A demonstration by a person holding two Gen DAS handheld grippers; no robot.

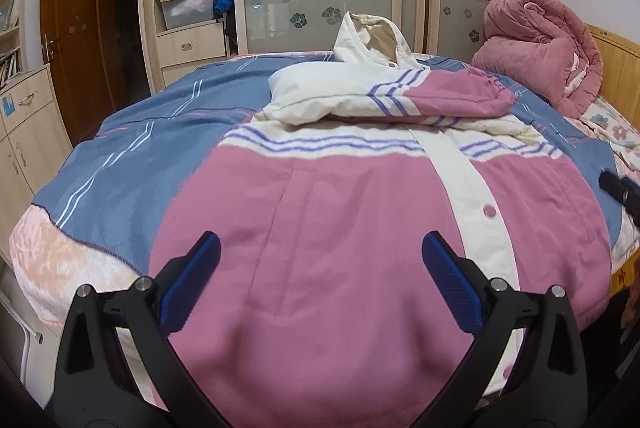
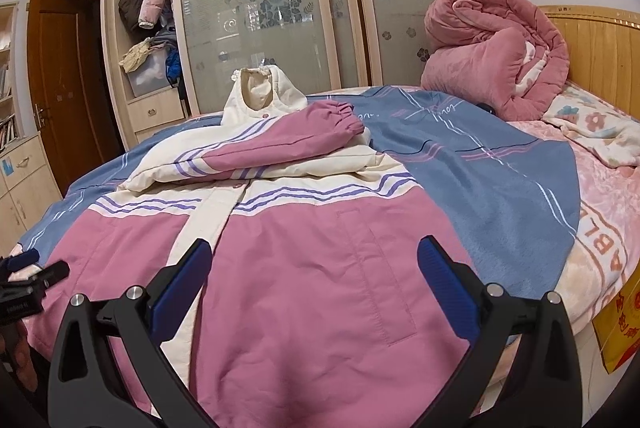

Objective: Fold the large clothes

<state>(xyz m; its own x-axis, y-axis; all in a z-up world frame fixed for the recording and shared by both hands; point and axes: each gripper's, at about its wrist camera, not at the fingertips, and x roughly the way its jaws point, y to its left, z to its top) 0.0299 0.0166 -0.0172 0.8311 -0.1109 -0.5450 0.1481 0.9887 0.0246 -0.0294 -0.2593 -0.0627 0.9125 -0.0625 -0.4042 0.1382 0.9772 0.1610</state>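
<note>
Jacket (image 1: 320, 228) lies face up across the bed (image 1: 120, 156), sleeves folded over its chest, hem at the near edge. Left gripper (image 1: 320, 284) and right gripper (image 2: 314, 282) hover with jaws spread, empty; each should probably pinch a hem corner evenly.

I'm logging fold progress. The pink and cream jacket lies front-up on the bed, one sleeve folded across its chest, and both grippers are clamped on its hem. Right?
Not quite: the left gripper and right gripper are open above the jacket, gripping nothing, as both wrist views show. The sleeve does lie across its chest.
</note>
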